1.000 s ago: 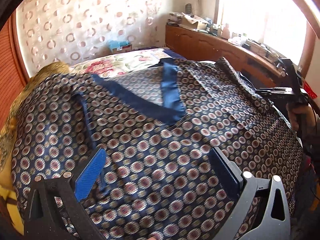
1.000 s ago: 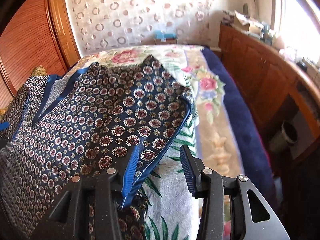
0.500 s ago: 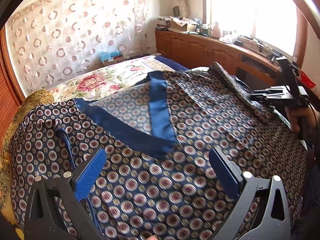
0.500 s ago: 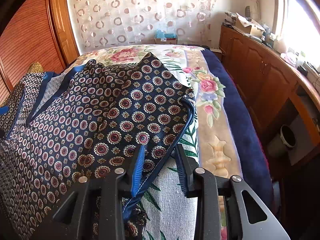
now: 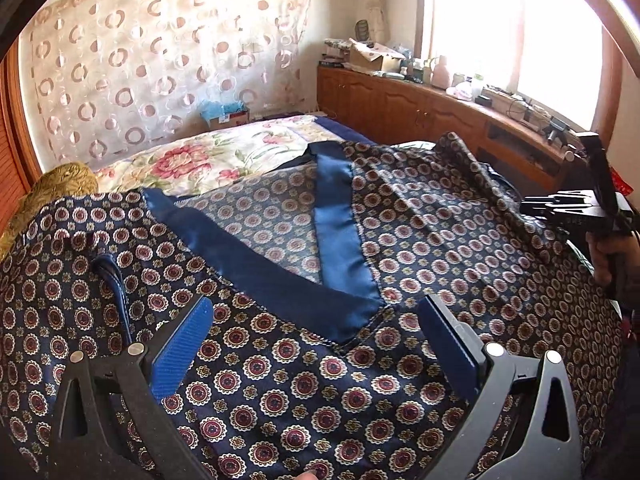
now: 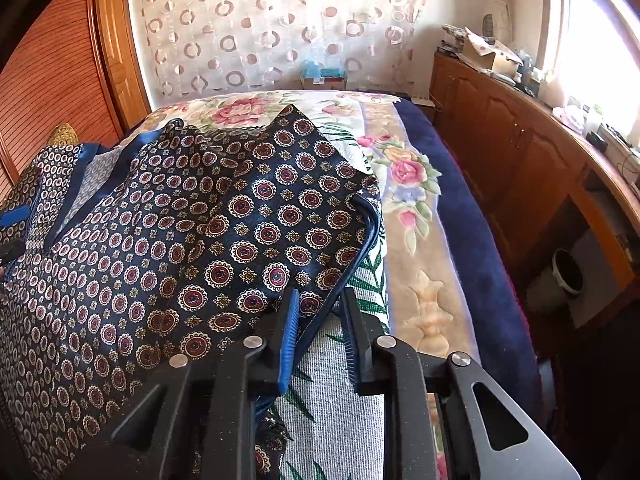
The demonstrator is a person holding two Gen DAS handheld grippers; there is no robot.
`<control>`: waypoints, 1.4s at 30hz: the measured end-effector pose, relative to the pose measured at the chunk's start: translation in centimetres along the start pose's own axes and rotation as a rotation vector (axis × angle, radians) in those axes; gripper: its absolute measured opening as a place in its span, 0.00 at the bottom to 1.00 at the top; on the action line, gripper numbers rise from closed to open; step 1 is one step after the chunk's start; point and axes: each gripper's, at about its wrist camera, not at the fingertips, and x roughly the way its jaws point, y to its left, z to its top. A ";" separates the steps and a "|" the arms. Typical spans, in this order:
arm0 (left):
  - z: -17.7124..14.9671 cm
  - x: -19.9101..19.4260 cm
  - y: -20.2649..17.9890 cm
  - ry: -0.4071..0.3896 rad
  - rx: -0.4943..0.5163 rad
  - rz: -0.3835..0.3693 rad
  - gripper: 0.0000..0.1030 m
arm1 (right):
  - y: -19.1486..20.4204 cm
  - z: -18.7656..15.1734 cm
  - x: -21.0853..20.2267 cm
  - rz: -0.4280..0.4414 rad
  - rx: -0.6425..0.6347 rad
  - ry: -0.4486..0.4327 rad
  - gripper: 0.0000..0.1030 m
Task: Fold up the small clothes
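Note:
A navy garment (image 5: pixel 440 240) with round medallion print and a blue satin collar (image 5: pixel 336 216) lies spread over the bed. My left gripper (image 5: pixel 316 320) hovers open just over its front, below the collar's V, with nothing between its fingers. In the right wrist view the same garment (image 6: pixel 240 220) ends in a blue piped hem (image 6: pixel 360 248). My right gripper (image 6: pixel 320 320) has its jaws closing around that hem; the hem lies against the left pad, and a gap still shows to the right pad. In the left wrist view the right gripper (image 5: pixel 560 204) sits at the garment's far right edge, held by a hand (image 5: pixel 608 252).
A floral bed cover (image 6: pixel 420 240) with a dark blue border lies under the garment. A wooden cabinet (image 6: pixel 520 160) with clutter on top runs along the right under the window. A bin (image 6: pixel 568 276) stands beside it. A golden cushion (image 5: pixel 60 184) and a wooden wardrobe (image 6: pixel 52 100) are at the left.
The right gripper's jaws have narrowed around the blue hem. The left gripper has shifted across the garment, so the collar's V now sits nearer the middle between its fingers.

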 end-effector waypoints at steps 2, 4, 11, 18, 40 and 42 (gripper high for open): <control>0.0 -0.3 -0.2 -0.014 0.010 0.003 1.00 | 0.1 0.1 0.0 -0.005 -0.006 0.001 0.07; 0.0 -0.5 -0.4 -0.021 0.015 0.004 1.00 | 0.3 0.2 0.0 -0.001 -0.014 -0.001 0.03; -0.6 -0.8 0.3 -0.022 -0.004 0.010 1.00 | 3.0 1.9 -1.4 0.053 -0.034 -0.066 0.01; -0.9 -1.3 1.5 -0.034 -0.036 0.020 1.00 | 7.7 3.8 -2.5 0.145 -0.120 -0.101 0.01; -0.9 -1.5 2.4 -0.045 -0.055 0.049 1.00 | 5.7 8.5 5.6 0.037 -0.079 0.036 0.33; -0.9 -1.4 2.5 -0.043 -0.059 0.053 1.00 | 5.5 9.2 6.7 0.026 -0.064 0.045 0.33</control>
